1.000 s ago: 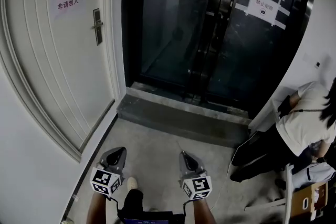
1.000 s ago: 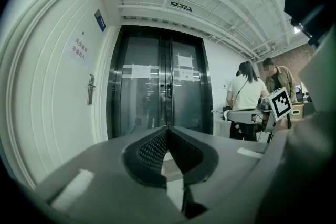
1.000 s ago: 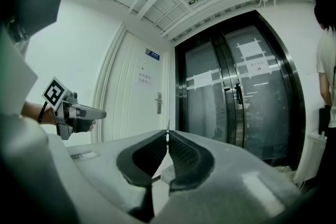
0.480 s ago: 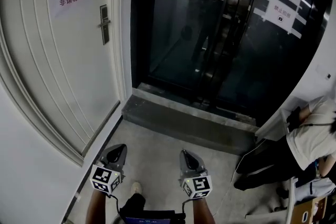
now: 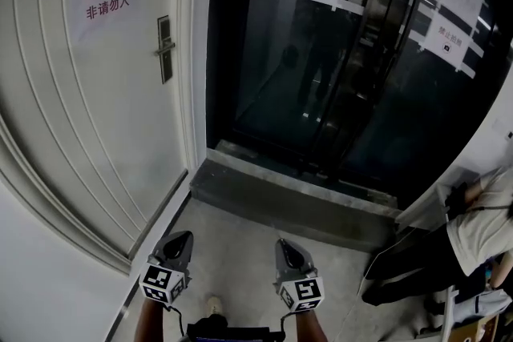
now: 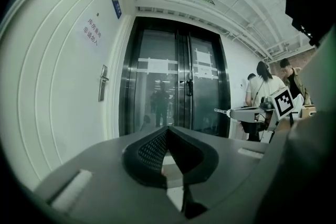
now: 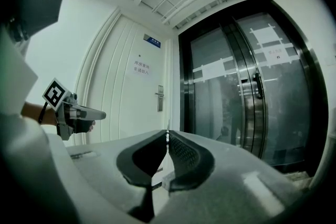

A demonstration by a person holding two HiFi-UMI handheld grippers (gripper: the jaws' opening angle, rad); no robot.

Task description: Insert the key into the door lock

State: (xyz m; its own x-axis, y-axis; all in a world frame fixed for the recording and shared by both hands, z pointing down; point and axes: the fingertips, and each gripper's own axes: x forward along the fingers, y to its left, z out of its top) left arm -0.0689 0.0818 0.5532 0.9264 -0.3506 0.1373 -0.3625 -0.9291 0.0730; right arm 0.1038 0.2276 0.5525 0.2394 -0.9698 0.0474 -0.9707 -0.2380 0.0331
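Well beyond left gripper (image 5: 181,239), right gripper (image 5: 283,244), door lock (image 5: 164,49)

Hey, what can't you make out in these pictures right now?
1. Key: clear in no view; the right gripper is shut, with a pale sliver at its tips too small to name.
2. Keyhole: the grey metal lock plate on the white panelled door is too small in every view.
3. Person in a white top: cut by the head view's right edge.
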